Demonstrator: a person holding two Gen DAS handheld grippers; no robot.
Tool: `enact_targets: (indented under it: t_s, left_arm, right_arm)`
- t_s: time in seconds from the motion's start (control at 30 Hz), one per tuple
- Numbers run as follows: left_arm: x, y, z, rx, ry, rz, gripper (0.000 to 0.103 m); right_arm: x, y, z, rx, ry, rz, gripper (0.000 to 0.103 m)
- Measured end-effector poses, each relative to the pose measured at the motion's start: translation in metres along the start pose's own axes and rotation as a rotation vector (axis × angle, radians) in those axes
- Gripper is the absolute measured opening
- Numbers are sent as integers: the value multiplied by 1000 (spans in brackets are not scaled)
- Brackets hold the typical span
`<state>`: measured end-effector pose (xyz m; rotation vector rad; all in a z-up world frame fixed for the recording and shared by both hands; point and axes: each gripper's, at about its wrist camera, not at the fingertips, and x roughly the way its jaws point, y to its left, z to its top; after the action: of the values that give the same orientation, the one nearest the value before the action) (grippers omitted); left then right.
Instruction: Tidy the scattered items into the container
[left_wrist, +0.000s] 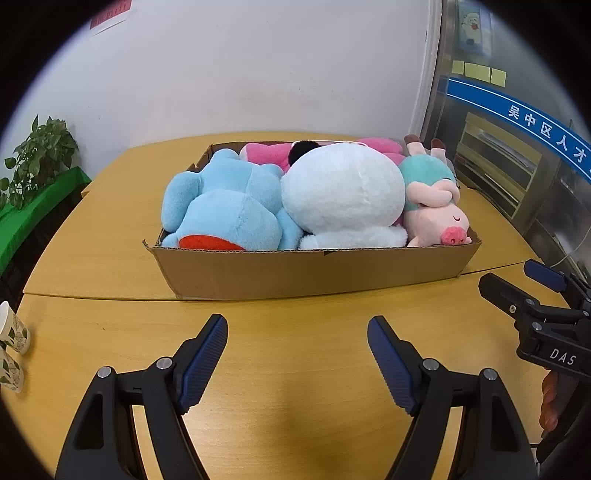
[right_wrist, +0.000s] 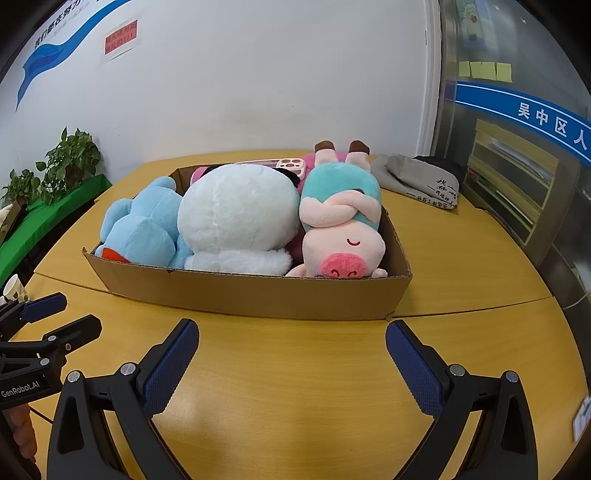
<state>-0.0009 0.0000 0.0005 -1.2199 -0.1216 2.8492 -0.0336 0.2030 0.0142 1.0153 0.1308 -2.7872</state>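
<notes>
All the soft plush toys lie in the brown cardboard box, mid-frame; both hand-held grippers gape apart, holding nothing.

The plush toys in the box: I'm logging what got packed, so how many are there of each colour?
Blue plush: 1
White plush: 1
Pink pig in teal: 1
Pink plush at the back: at least 1, mostly hidden
Total: at least 4, all in the cardboard box.

"DAS" on the right gripper, "GenRobot.AI" on the left gripper, "吴中区人才" on the blue banner
</notes>
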Motion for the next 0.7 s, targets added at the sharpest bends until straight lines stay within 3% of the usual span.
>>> enact_targets:
  t_s: [0.7]
  left_arm:
    - [-2,-3,-3,21,-39,22,78]
  right_arm:
    - [2,3,-3,0,9,-3,103]
